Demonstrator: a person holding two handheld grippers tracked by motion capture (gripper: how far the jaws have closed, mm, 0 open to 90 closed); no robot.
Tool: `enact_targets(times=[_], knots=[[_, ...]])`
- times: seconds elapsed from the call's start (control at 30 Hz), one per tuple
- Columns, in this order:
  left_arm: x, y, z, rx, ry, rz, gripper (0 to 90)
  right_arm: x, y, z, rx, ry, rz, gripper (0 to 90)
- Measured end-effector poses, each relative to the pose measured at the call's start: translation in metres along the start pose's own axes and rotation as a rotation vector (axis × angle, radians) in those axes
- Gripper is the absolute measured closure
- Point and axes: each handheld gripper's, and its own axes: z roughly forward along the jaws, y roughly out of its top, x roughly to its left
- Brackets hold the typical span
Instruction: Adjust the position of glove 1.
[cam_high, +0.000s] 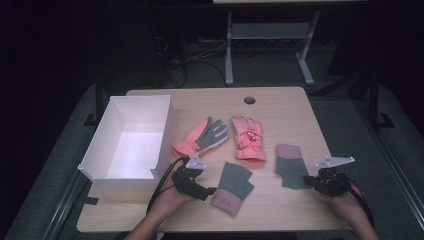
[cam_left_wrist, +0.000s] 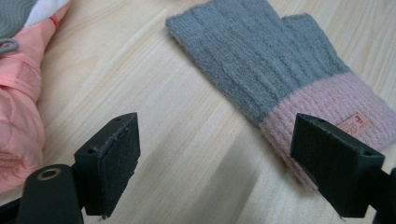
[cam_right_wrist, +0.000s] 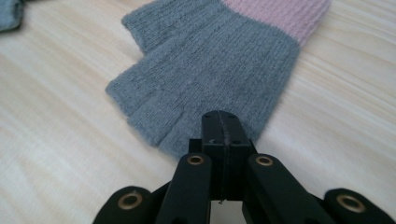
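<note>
1. My right gripper (cam_right_wrist: 219, 128) has its jaws clamped together on the near edge of the grey knit glove on the right (cam_right_wrist: 205, 74). I judge it pinches the fabric rim, though the pads hide the contact, so that grip is my reading.
2. My left gripper (cam_left_wrist: 215, 158) stands released, jaws wide apart. The pink cuff of the other knit glove (cam_left_wrist: 275, 70) lies just beside its one jaw, bare wood between the pads.
3. As I judge it, I'm at the step of taking up the knit pair. Next I need to lift the right one without losing the thin edge, and slide the left jaws over that cuff before closing.
4. Both knit gloves are soft, ribbed wool, fingerless, flat, grey with a pink band; one cuff bears a small tag.
5. Beyond the left gripper lie two padded salmon ski gloves (cam_high: 249, 137), puffy and quilted, one palm-up showing grey.
6. Farther off to its left sits a white box (cam_high: 165, 132), open-topped and straight-walled, on the pale wooden table (cam_high: 280, 210).
</note>
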Motion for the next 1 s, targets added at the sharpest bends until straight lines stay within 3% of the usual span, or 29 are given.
enact_targets(times=[0.17, 0.23, 0.43, 0.53, 0.73, 1.0], knots=[[0.0, 0.0, 0.0, -0.002, 0.001, -0.001, 15.6, -0.004, 0.0, -0.009, -0.018, -0.008, 0.014, 90.0], [0.0, 0.0, -0.001, -0.002, 0.0, -0.001, 15.6, -0.005, -0.002, -0.007, -0.001, -0.007, 0.026, 90.0], [0.0, 0.0, 0.0, -0.006, 0.0, -0.012, 15.6, -0.004, -0.003, -0.002, 0.035, 0.008, 0.001, 90.0], [0.0, 0.0, 0.0, -0.008, -0.003, -0.012, 15.6, 0.008, 0.001, -0.001, 0.064, 0.043, -0.023, 90.0], [0.001, 0.0, 0.0, 0.005, -0.004, -0.004, 15.6, 0.02, 0.005, 0.004, 0.059, 0.101, -0.06, 90.0], [0.001, 0.0, 0.001, 0.012, -0.003, 0.0, 15.6, 0.047, 0.017, 0.014, 0.071, 0.186, -0.142, 90.0]])
